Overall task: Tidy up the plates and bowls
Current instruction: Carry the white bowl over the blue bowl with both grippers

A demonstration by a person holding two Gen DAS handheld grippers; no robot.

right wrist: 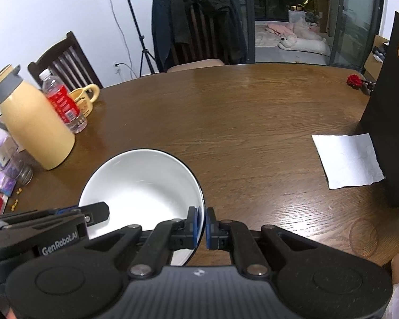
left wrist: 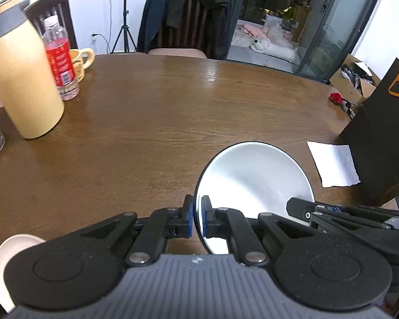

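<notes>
A white bowl with a dark rim is held between both grippers just above the brown table. My left gripper is shut on the bowl's left rim, one pad inside and one outside. My right gripper is shut on the right rim of the same bowl. The right gripper's finger also shows in the left wrist view, and the left one in the right wrist view. A pale plate or bowl lies at the lower left, partly hidden behind my left gripper.
A cream jug, a red-labelled water bottle and a yellow mug stand at the left. A white napkin lies beside a black box at the right. A small red flower is near the far right edge. Chairs stand behind the table.
</notes>
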